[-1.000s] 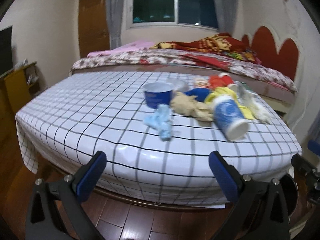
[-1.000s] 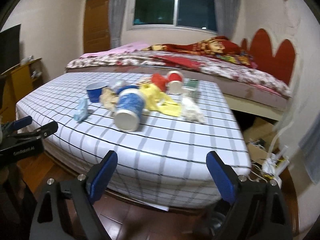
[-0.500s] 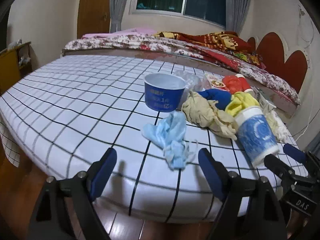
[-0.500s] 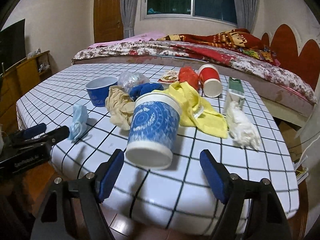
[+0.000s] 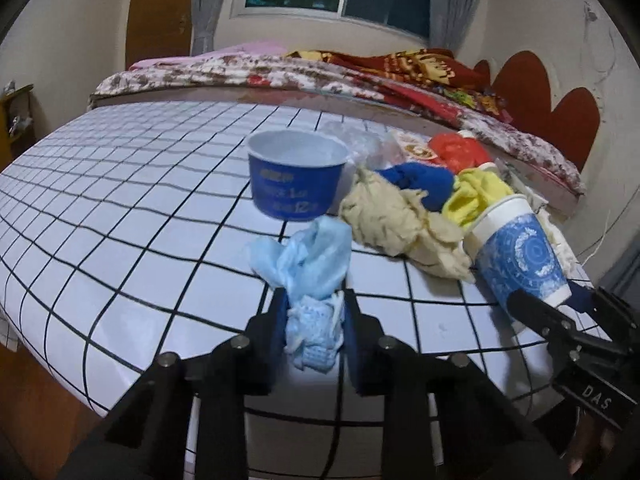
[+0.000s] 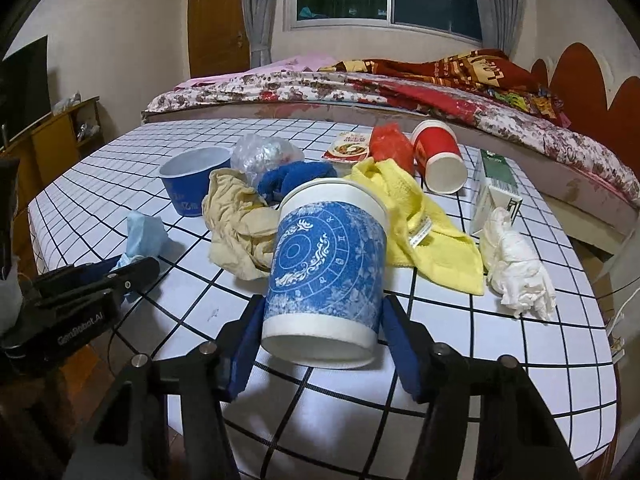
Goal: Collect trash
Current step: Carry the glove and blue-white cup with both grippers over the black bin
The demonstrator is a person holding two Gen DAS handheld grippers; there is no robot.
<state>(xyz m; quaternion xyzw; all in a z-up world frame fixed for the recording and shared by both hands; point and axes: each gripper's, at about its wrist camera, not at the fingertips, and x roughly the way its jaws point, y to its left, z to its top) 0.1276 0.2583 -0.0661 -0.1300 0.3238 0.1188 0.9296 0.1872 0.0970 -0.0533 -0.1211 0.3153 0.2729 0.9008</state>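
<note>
My left gripper (image 5: 314, 322) is shut on a crumpled light-blue face mask (image 5: 308, 264) at the near edge of the checked table (image 5: 120, 216). My right gripper (image 6: 320, 332) is shut on the blue-patterned paper cup (image 6: 328, 268) lying on its side, pads against its base end. The cup also shows in the left wrist view (image 5: 520, 256), and the mask in the right wrist view (image 6: 142, 236).
Behind lie a blue bowl (image 5: 296, 178), beige cloth (image 6: 236, 228), blue cloth (image 6: 296, 174), yellow towel (image 6: 420, 224), red cup (image 6: 438, 156), white tissue wad (image 6: 518, 268), green-white carton (image 6: 496, 188), clear plastic bag (image 6: 262, 152) and snack packet (image 6: 350, 146). A bed (image 6: 360, 84) stands beyond.
Both grippers moved in over the table edge and closed: the left on the blue mask, the right on the blue-patterned cup.
</note>
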